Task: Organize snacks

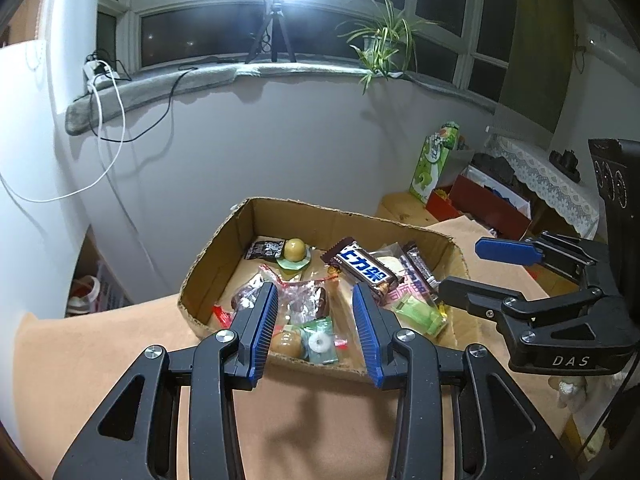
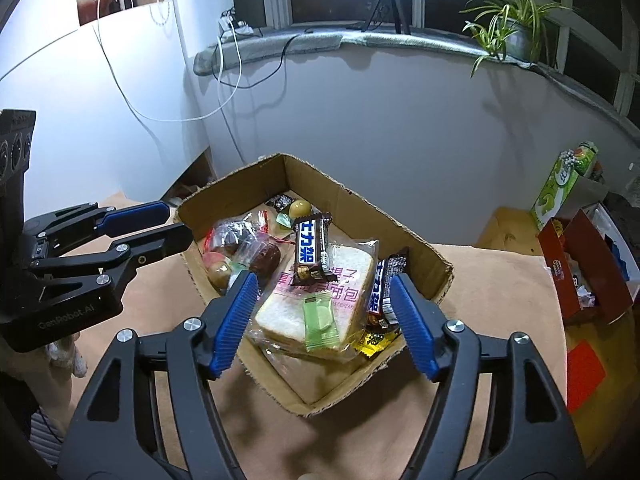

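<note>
- The right gripper [image 2: 320, 320] is hovering just over the near corner of the cardboard box [image 2: 404, 224], its blue pads standing wide with nothing pressed between them; the pads are framing the bagged bread slice [image 2: 320, 300] from above without touching it.
- The small green wafer packet [image 2: 320, 320] is lying on top of that bread, right under the gap, with its long axis running away from the fingers, roughly in line with the pads.
- The dark bar by the right pad [image 2: 380, 284] is leaning against the box wall, long axis also pointing away, just inside the right-hand finger.
- The left gripper [image 1: 316, 320] is hanging over the other near edge of the box, jaws standing narrowly apart and empty; the ring candy in its green wrapper [image 1: 320, 342] and a round pastry [image 1: 286, 342] are sitting below the gap.
- The chocolate bar on top [image 2: 312, 252] is resting tilted across the bread, further into the box; it seems nearer the right hand, and its long axis is lying almost along that gripper's reach, so a pinch across its width looks the easier approach.
- Farthest in, the yellow ball candy [image 2: 300, 208] is sitting by the back wall, well apart from both grippers.
- All snacks in view are already lying inside the box on the tan cloth [image 2: 500, 280].
</note>
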`<state>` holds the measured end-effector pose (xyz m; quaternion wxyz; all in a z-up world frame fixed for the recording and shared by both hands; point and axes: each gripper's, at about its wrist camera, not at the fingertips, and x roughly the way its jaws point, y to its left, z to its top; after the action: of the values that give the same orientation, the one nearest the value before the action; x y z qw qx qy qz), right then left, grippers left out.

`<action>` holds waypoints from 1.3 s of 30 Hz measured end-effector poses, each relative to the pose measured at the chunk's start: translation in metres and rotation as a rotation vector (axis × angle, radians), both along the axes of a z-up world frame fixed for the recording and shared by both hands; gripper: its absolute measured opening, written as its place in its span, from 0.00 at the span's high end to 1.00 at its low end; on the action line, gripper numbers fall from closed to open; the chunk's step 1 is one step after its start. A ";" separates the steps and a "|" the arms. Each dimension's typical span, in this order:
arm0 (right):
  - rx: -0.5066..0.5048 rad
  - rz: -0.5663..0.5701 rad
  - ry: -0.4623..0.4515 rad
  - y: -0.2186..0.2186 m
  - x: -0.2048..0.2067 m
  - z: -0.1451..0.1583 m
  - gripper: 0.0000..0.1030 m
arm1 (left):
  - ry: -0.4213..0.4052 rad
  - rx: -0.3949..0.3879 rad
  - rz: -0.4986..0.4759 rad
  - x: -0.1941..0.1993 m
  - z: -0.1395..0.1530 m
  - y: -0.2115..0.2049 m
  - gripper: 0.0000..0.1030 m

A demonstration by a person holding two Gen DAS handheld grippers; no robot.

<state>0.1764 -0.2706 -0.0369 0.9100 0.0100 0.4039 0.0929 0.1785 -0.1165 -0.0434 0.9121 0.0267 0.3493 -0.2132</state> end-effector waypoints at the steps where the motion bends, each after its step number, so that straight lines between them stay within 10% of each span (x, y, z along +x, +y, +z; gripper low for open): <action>1: 0.001 -0.004 -0.006 0.000 -0.003 0.002 0.30 | -0.005 -0.001 0.001 -0.002 0.001 0.001 0.64; 23: -0.040 -0.094 -0.110 0.008 -0.065 0.024 0.12 | -0.082 -0.054 0.079 -0.061 0.016 0.027 0.36; 39: -0.053 -0.111 -0.130 0.007 -0.073 0.031 0.12 | -0.094 -0.028 0.146 -0.069 0.019 0.031 0.34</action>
<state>0.1039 -0.2638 -0.0062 0.9381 0.0022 0.3449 0.0318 0.1094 -0.0859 -0.0242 0.9408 -0.0018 0.3042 -0.1498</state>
